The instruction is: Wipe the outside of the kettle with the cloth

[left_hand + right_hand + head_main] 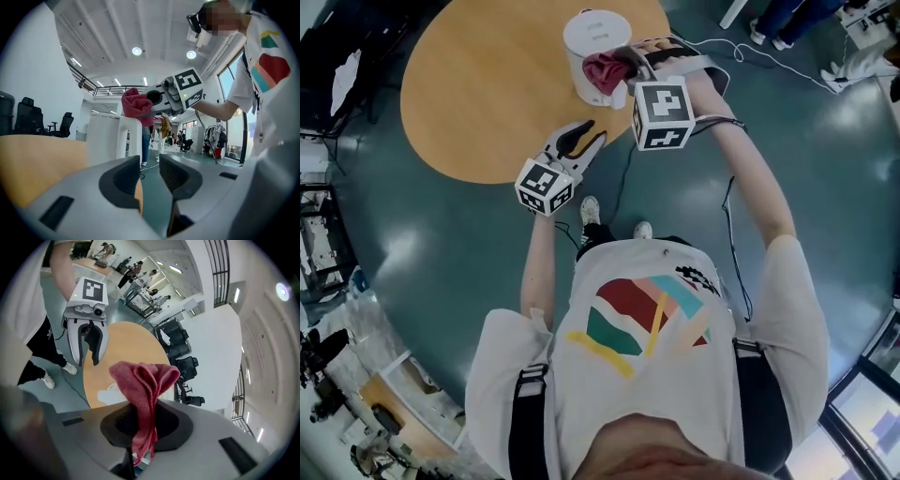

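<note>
A white kettle [592,42] stands on the round wooden table [478,94], near its right edge. My right gripper [624,71] is shut on a bunched red cloth [604,71], which lies against the kettle's side just below the lid. In the right gripper view the cloth [145,380] rises from between the closed pads of that gripper [140,420]. My left gripper [584,139] hovers at the table's near edge, apart from the kettle, its jaws narrowly apart with nothing between them. From the left gripper [150,176] I see the kettle [105,136] and the cloth [135,104] ahead.
Cables [717,47] trail over the teal floor right of the table. People [778,21] stand at the far right. Black office chairs [61,124] sit beyond the table. My own feet [591,211] are just below the table's near edge.
</note>
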`<move>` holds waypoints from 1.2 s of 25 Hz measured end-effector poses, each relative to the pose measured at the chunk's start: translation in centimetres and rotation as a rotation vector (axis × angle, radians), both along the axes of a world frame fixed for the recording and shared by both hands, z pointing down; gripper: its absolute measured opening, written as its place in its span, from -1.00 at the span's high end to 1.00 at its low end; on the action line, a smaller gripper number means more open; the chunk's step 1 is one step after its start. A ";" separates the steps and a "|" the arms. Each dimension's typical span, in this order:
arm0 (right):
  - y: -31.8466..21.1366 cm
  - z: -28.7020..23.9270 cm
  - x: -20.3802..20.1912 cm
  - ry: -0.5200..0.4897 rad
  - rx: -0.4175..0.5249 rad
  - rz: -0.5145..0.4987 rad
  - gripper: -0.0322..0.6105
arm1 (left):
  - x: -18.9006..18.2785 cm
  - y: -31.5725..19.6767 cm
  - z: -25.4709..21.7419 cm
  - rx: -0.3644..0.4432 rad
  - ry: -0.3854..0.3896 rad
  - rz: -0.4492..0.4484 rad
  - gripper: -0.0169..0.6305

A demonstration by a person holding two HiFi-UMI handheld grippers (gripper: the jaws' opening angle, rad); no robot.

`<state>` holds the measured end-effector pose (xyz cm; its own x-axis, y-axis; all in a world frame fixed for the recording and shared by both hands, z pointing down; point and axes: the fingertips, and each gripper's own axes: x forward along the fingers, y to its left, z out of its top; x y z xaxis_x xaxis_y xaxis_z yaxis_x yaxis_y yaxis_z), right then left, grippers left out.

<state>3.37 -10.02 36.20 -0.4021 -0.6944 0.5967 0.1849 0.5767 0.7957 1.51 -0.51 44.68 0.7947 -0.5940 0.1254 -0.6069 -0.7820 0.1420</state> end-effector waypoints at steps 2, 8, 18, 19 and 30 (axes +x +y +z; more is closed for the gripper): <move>1.0 0.2 -0.1 0.022 0.025 -0.020 0.76 | 0.2 0.4 0.2 -0.006 0.003 -0.019 0.42; 2.5 1.1 0.2 -0.036 0.105 0.018 0.76 | 0.5 1.3 1.3 -0.034 -0.001 -0.044 0.42; 5.0 2.8 0.2 -0.109 0.164 0.092 0.76 | -0.4 2.8 3.3 -0.088 0.015 -0.057 0.42; 5.2 3.2 0.2 -0.109 0.151 0.095 0.76 | -0.4 2.7 3.4 -0.091 0.014 -0.055 0.42; 6.7 9.8 -0.3 -0.075 0.016 0.098 0.75 | -1.3 3.5 4.5 -0.118 0.019 -0.086 0.42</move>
